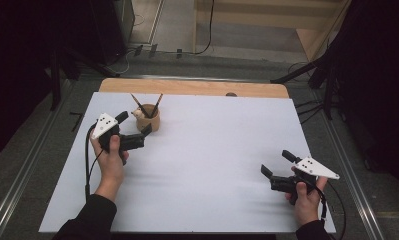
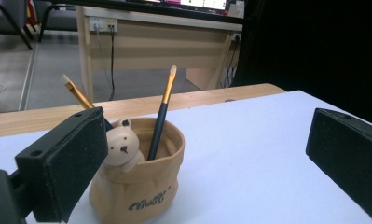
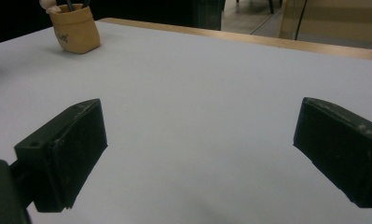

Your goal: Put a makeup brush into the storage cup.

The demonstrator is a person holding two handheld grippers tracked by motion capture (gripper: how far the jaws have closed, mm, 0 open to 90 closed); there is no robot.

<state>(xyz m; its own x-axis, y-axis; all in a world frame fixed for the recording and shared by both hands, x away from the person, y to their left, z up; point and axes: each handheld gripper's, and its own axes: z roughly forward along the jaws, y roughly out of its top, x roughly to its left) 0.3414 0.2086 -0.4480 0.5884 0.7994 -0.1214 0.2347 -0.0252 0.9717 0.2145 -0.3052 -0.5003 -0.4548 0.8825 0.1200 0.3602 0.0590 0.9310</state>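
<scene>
Left gripper [image 1: 134,124], jaws wide apart, sits just beside a tan pot [image 1: 150,120] holding two brushes [image 2: 161,116]. Right gripper [image 1: 277,164], also spread, hovers over bare white table [image 1: 212,160], pot far ahead-left.

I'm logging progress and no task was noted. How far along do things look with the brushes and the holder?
Done: two brushes stand in the bear-shaped holder at the mat's far left. In hand: nothing; the left claw is open beside the holder, the right claw open over bare mat. Left: any grasp, since neither claw touches a brush or the holder.
</scene>
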